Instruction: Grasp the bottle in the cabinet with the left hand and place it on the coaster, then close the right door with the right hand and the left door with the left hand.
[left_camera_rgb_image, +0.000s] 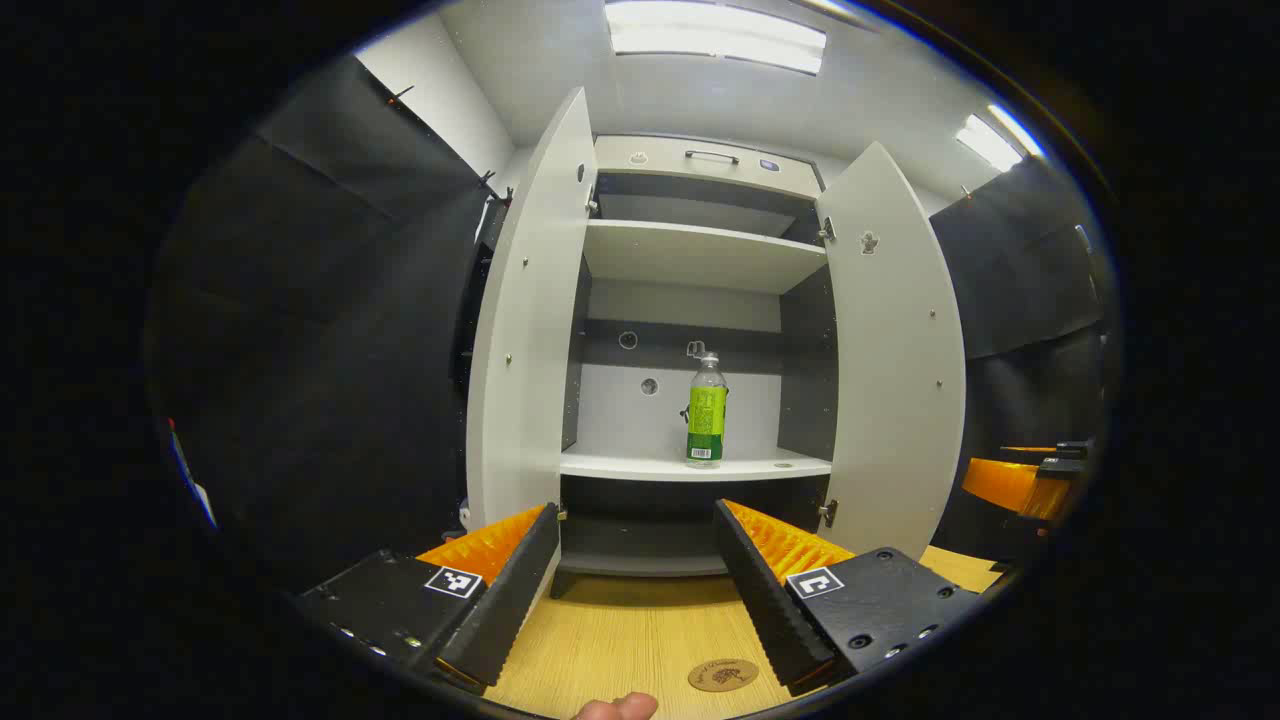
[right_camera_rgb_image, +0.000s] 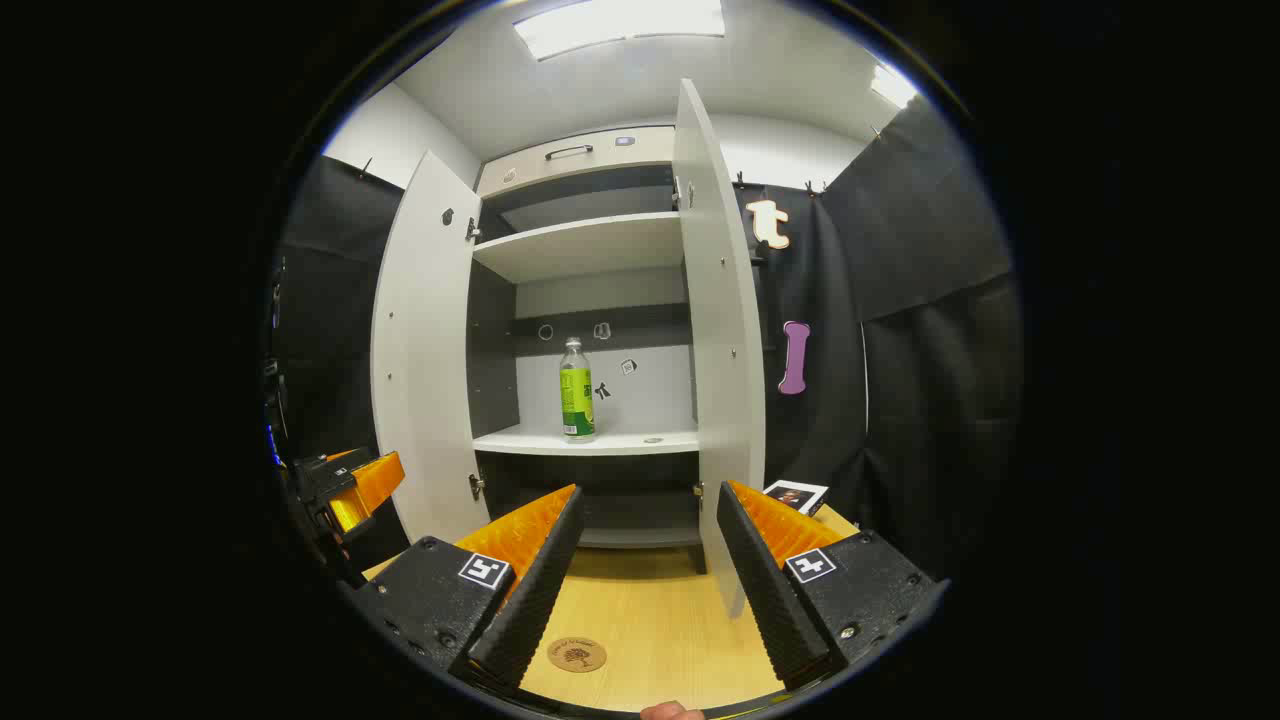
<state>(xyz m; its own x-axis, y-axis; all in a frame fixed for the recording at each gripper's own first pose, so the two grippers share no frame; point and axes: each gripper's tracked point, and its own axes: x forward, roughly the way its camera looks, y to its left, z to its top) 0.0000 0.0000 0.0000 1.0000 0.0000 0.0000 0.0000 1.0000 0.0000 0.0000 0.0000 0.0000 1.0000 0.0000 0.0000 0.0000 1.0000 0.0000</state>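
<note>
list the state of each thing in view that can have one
White cabinet's left door: open.
White cabinet's right door: open.
Clear plastic bottle with green label: upright on the shelf, capped.
Round brown coaster: bare, on the wooden table.
Left gripper: open.
Right gripper: open.

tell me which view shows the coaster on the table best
The right gripper view: the coaster lies whole on the wooden table, just beside the right gripper's own finger. In the left gripper view the coaster sits low near the picture's edge, with the left gripper's finger right against it.
</note>
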